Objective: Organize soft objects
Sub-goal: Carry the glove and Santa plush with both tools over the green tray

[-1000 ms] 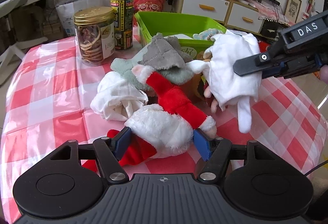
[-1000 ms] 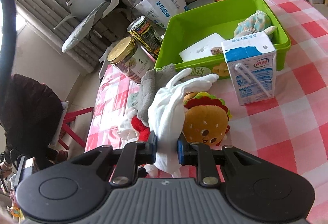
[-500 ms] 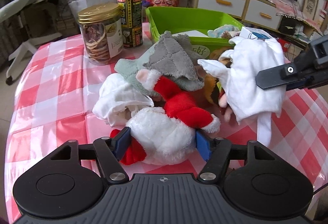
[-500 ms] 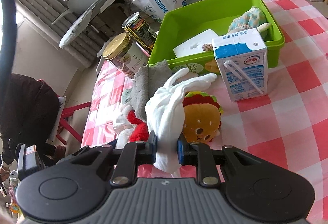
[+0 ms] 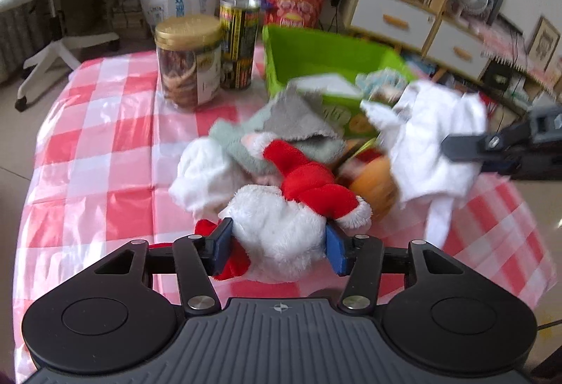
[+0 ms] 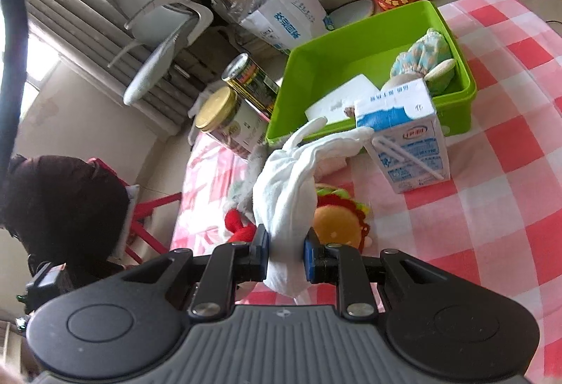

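Left wrist view: we grip the Santa toy (image 5: 281,226) in the left gripper (image 5: 279,245).
Our right gripper (image 6: 286,254) pinches the white cloth (image 6: 291,194); green bin (image 6: 456,99) ahead of its fingers.

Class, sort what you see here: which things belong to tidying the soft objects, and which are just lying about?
Job: white glove, Santa plush, burger plush, grey cloth, green bin.

Lying about: milk carton, gold-lidded jar, tin can.

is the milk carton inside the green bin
No, the milk carton stands on the checked tablecloth just outside the green bin.
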A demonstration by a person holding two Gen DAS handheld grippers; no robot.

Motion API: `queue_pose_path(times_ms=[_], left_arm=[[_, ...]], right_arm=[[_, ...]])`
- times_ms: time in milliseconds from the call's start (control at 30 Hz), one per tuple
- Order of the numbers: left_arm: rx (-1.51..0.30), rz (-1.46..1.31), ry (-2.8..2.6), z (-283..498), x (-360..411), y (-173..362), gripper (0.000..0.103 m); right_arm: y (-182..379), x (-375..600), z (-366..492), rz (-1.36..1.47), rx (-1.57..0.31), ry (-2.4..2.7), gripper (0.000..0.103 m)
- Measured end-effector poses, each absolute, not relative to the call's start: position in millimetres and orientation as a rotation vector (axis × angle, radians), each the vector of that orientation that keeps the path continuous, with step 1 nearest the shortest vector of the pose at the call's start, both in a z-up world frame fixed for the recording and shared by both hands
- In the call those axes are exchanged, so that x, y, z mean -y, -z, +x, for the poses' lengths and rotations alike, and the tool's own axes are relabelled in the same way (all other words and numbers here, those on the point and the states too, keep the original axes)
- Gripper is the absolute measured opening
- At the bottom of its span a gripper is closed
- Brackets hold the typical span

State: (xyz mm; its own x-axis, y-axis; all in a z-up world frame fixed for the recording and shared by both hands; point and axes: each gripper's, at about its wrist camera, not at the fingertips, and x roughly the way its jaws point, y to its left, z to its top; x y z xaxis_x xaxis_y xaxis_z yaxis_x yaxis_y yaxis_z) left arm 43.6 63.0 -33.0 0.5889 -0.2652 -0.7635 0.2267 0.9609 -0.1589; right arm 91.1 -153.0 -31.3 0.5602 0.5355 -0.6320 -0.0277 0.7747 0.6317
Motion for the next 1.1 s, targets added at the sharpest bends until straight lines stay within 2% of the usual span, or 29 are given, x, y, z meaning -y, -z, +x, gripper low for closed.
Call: queue_pose_path(times_ms=[267, 733, 1100], left_arm=[[-0.808, -0.130, 0.303, 40.4, -56.0, 2.0, 0.054], [-0.748, -0.179, 0.281, 53.6, -50.1, -2.5, 0.054], [-0.745, -0.178, 0.286, 112.0, -19.4, -14.3, 0.054]], right_arm=[[14.1, 164.1, 88.0, 0.660, -0.856, -0.386, 0.000], [-4.5, 222.3, 97.4, 0.817, -0.665, -0.310, 0.000], [-6.7, 253.1, 151.1, 0.801, -0.635, -0.223, 0.000]])
